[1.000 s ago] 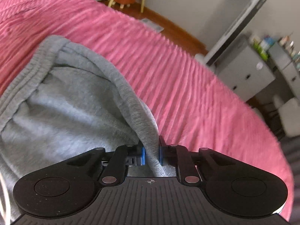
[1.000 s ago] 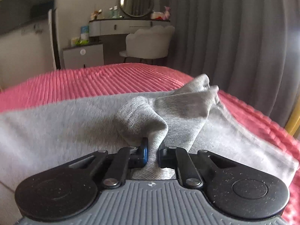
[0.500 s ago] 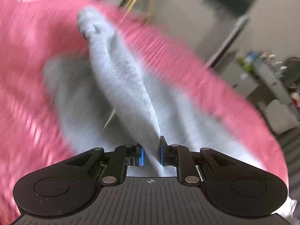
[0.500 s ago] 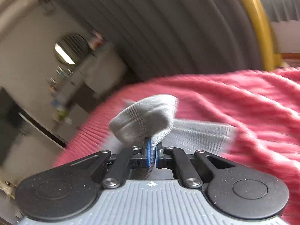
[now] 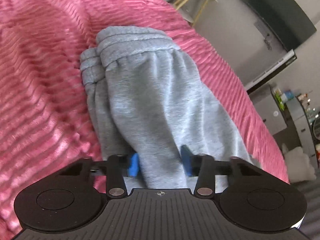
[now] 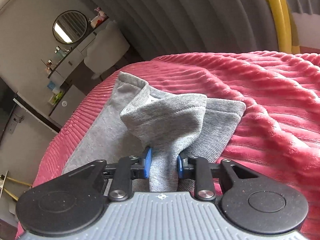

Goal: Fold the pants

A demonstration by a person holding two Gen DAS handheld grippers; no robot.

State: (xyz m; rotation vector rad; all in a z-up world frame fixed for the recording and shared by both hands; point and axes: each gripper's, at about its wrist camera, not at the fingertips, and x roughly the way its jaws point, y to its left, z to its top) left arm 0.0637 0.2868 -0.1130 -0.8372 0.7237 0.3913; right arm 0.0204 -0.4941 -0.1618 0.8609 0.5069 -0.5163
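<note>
Grey sweatpants lie folded lengthwise on a pink ribbed blanket (image 5: pixel 50 100). In the left wrist view the elastic waistband (image 5: pixel 134 40) sits at the far end, both layers stacked. My left gripper (image 5: pixel 160 163) is low over the waist end. Its jaws are opening, and a loose ridge of grey cloth (image 5: pixel 160 120) runs between the blue pads (image 5: pixel 133 165). In the right wrist view the ribbed leg cuffs (image 6: pixel 166 118) lie one over the other. My right gripper (image 6: pixel 163 165) is opening too, with a cuff fold standing slack between its pads (image 6: pixel 147 165).
The blanket (image 6: pixel 270 110) spreads wide on both sides of the pants. Beyond the bed stand a dresser with a round mirror (image 6: pixel 70 27), a pale chair (image 6: pixel 108 44), grey curtains (image 6: pixel 180 10) and a yellow pole (image 6: pixel 280 16).
Both grippers carried the gripped cloth sideways over the other half and lowered it. Their pads, pinched tight before, now stand apart. The pants went from spread flat to doubled lengthwise.
</note>
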